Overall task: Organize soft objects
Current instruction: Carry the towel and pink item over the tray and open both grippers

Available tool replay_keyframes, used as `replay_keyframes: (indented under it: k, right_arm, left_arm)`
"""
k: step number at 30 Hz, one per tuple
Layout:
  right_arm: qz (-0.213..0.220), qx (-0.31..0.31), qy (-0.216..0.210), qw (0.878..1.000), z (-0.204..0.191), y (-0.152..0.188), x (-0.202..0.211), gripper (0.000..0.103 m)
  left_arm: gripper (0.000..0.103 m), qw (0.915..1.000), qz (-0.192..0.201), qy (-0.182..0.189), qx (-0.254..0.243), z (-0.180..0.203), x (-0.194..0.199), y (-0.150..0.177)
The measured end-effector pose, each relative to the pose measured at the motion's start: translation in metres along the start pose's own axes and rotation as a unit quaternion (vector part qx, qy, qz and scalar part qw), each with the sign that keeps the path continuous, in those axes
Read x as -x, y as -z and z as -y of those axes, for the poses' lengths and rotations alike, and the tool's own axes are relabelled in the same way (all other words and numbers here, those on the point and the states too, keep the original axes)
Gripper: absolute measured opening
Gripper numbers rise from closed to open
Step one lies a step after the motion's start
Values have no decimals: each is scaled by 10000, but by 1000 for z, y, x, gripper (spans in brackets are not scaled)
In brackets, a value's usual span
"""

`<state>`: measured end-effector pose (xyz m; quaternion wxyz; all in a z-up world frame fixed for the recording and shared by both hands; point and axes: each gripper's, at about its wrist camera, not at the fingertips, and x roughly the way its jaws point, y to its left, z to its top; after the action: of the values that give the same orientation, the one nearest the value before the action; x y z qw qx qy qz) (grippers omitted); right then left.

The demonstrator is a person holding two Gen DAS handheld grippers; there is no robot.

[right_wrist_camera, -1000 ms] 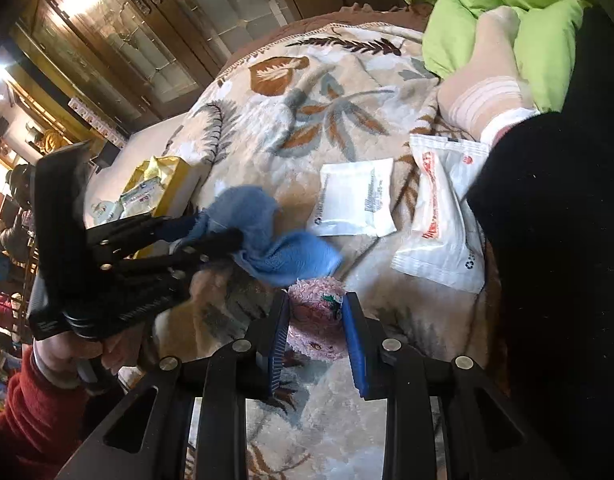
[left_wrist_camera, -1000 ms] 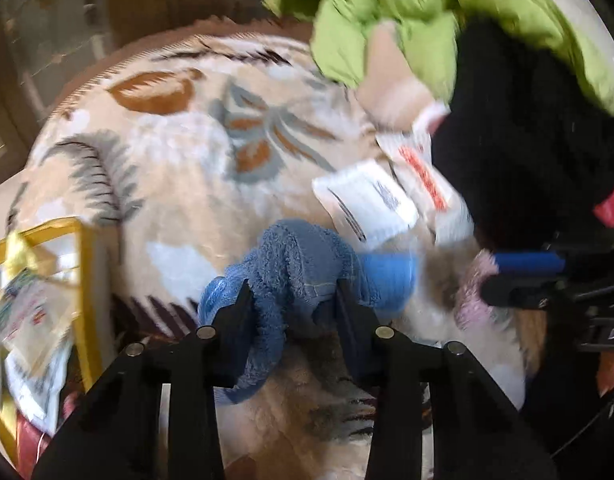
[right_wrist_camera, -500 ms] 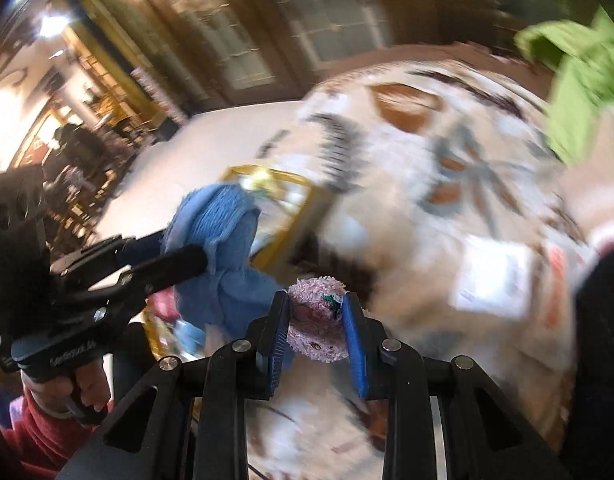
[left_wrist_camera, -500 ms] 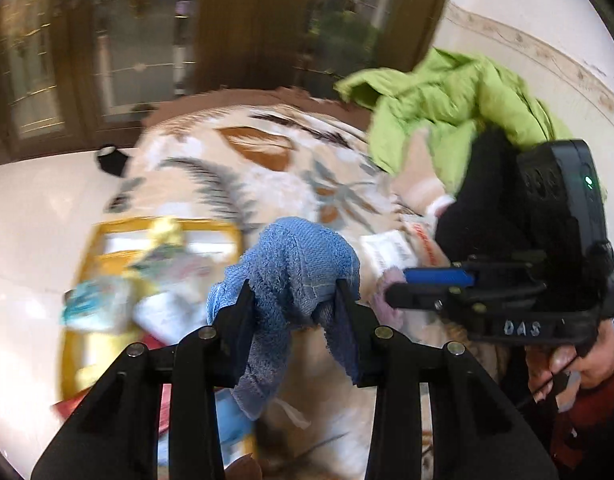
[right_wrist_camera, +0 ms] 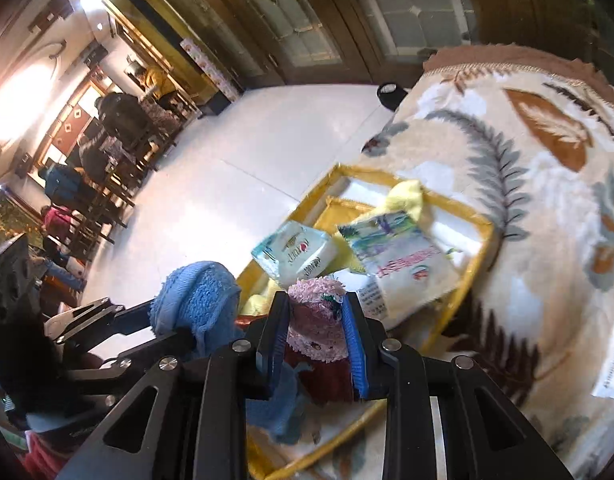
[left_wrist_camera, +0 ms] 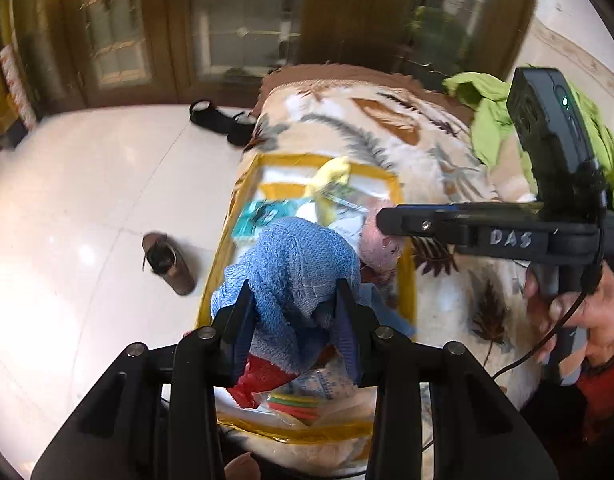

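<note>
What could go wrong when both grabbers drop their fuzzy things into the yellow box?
The yellow box is already piled with packets, so the blue towel or pink fuzzy cloth might slide over the rim. The left gripper and right gripper are close together and could bump.

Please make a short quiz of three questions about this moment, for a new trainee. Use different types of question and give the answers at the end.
1. True or false: the left gripper is empty.
2. Multiple choice: what does the right gripper hold? A) a white packet B) a pink fluffy item C) a brown shoe
3. Fill in: both grippers are held above the ____-edged bin on the patterned blanket.

Key: 1. False, it is shut on the blue towel. 2. B. 3. yellow.
</note>
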<state>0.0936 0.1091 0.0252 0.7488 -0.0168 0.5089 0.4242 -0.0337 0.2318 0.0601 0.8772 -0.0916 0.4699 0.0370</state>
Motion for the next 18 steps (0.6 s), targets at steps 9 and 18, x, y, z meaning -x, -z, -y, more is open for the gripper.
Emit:
replay_keyframes:
  k: [9, 18]
  right_arm:
    - [-46, -163, -26, 9999, 19, 12, -20, 42]
    - [345, -426, -235, 9982, 34, 17, 27, 49]
  left_arm:
    - [86, 9996, 42, 91, 262, 2, -44, 9]
    - [86, 9984, 505, -268, -22, 14, -11, 1]
